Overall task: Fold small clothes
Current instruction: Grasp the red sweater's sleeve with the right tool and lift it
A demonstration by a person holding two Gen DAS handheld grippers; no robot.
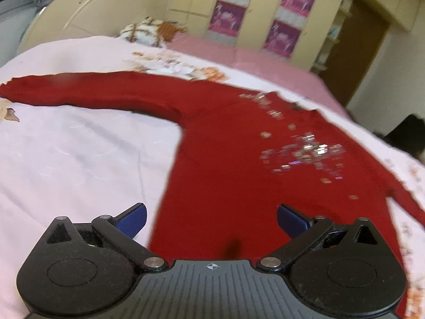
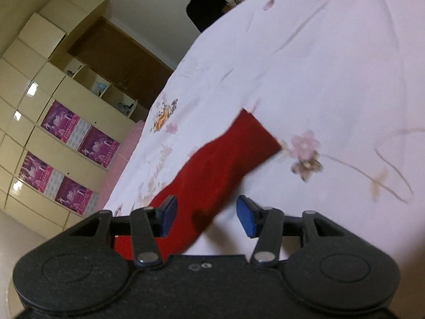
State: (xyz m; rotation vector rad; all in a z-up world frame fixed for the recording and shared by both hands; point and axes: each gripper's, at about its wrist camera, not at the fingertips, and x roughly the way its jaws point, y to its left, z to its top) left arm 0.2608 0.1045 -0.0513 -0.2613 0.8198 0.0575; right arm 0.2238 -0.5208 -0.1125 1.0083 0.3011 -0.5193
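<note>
A red long-sleeved sweater point(image 1: 225, 143) with shiny sequins on the chest lies spread flat on the bed. One sleeve stretches off to the left. My left gripper point(image 1: 211, 220) hovers over the sweater's lower hem, open wide, with nothing between its blue pads point(image 1: 132, 220). In the right wrist view the other red sleeve point(image 2: 225, 164) runs from the lower left up to its cuff. My right gripper point(image 2: 207, 216) is partly open and straddles that sleeve. The left pad point(image 2: 168, 214) is over the cloth, and the right pad point(image 2: 247, 219) stands apart from it over the sheet.
The bed has a pale flower-print sheet point(image 1: 66, 146) and a pink cover point(image 1: 239, 55) further back. A patterned pillow point(image 1: 148, 30) lies by the cream headboard point(image 1: 93, 8). Beyond the bed stand a wardrobe with purple posters point(image 1: 228, 18), a brown door point(image 1: 364, 50) and a dark shape point(image 2: 205, 8).
</note>
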